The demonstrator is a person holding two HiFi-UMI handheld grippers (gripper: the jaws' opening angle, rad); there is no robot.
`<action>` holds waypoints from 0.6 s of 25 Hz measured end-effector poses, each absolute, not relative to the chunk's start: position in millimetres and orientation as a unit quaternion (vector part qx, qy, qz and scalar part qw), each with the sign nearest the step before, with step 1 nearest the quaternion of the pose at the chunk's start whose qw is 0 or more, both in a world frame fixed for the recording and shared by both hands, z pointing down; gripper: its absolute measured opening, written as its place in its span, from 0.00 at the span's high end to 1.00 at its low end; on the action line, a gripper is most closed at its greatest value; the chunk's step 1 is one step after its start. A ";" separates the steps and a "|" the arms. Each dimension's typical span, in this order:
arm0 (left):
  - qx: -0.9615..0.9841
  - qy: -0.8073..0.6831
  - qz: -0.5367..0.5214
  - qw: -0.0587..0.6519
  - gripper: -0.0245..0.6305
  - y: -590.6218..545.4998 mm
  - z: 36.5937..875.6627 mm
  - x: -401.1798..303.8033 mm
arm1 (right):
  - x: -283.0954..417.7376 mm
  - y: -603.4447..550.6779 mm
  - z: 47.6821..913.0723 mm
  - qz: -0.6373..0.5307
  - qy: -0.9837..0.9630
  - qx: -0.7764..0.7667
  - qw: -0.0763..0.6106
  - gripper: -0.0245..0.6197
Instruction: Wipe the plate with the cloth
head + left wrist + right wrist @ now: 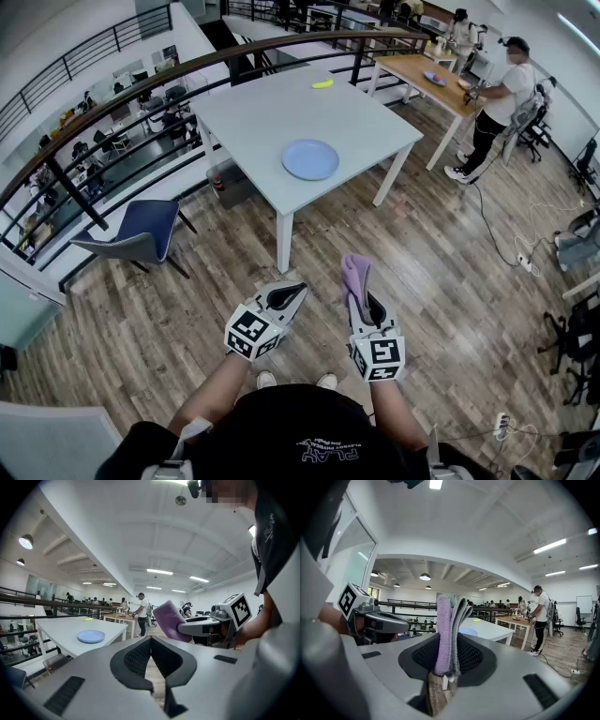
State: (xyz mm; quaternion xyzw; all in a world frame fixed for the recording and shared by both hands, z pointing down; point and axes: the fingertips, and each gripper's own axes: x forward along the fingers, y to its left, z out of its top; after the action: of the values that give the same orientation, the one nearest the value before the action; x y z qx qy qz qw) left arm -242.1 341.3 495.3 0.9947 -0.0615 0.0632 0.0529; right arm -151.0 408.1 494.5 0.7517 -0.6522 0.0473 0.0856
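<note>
The cloth (442, 634) looks fuzzy. The plate (310, 159) and table (253, 112) look smooth and matt; the floor (450, 281) shows wood grain.

Plate (310, 159) on the table (253, 112) ahead of me.
My left gripper (287, 294) and right gripper (362, 300) sit side by side before it, cloth (355, 272) between the right one's jaws.

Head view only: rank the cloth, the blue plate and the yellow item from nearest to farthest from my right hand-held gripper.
1. cloth: clamped in the right hand-held gripper itself, sticking out forward.
2. blue plate: ahead, on the near side of the white table.
3. yellow item: at that table's far edge, beyond the plate.
</note>
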 end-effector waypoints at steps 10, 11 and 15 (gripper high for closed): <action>0.992 -0.103 0.060 0.037 0.94 318.6 491.2 -259.0 | -157.7 400.2 487.5 0.038 -0.656 0.750 0.083 0.80; 0.992 -0.106 0.061 0.032 0.94 315.5 489.8 -260.9 | -158.7 399.6 486.4 0.036 -0.656 0.749 0.083 0.80; 0.991 -0.123 0.055 0.023 0.94 298.6 481.1 -268.4 | -161.6 392.8 483.0 0.032 -0.660 0.747 0.080 0.80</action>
State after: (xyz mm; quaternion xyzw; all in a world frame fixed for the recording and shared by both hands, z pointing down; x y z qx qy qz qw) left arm -268.4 298.6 481.1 0.9906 -0.1234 0.0546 0.0227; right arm -161.6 392.8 483.0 0.7466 -0.6597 0.0325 0.0802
